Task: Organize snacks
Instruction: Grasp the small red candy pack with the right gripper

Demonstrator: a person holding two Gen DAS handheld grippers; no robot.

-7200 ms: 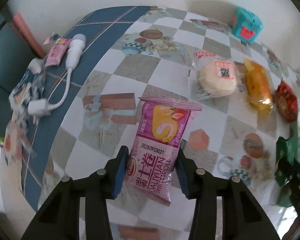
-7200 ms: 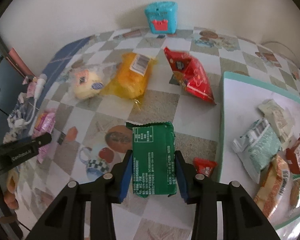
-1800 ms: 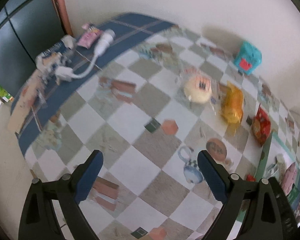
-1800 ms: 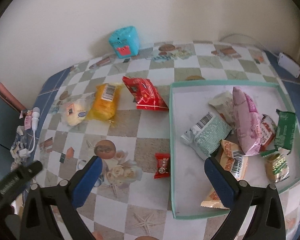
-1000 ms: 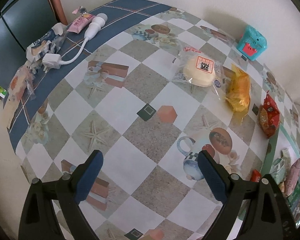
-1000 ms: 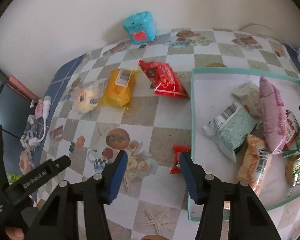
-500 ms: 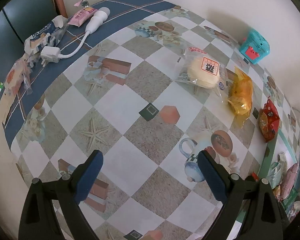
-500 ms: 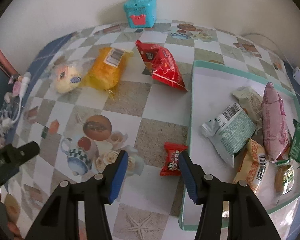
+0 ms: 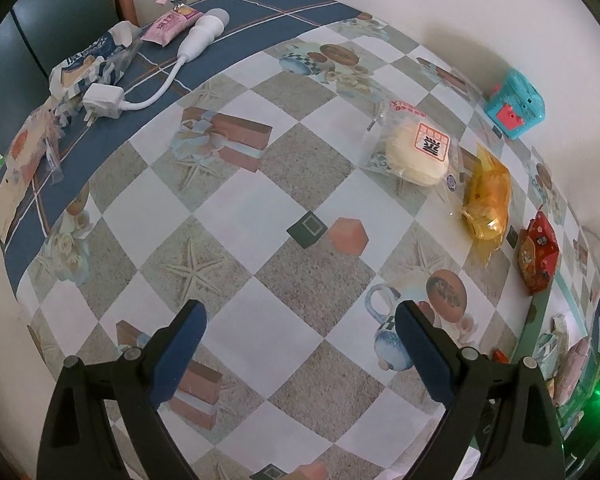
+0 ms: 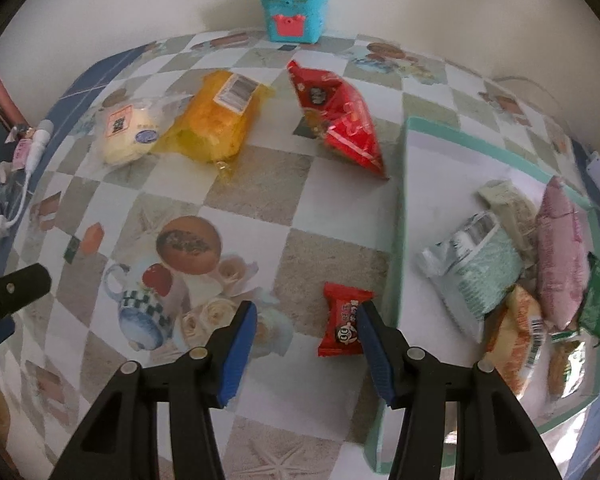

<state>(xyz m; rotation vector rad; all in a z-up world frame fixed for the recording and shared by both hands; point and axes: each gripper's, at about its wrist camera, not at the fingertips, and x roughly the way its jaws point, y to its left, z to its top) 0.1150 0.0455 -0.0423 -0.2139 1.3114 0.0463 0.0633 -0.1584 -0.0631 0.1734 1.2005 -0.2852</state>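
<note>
While several snacks fill the tray (image 10: 398,216) | four wait on the surface (image 10: 252,200) | both grippers' fingers spread, empty.

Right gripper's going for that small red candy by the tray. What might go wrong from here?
1. The small red candy packet lies off-centre in the open right gripper, against its right finger; closing may only pinch a corner or push it aside.
2. The packet sits close to the tray wall, so that finger could catch the wall.
3. The tray's far side is crowded: the pink packet and green packet sit near its rim, so a drop there might slide out.
</note>
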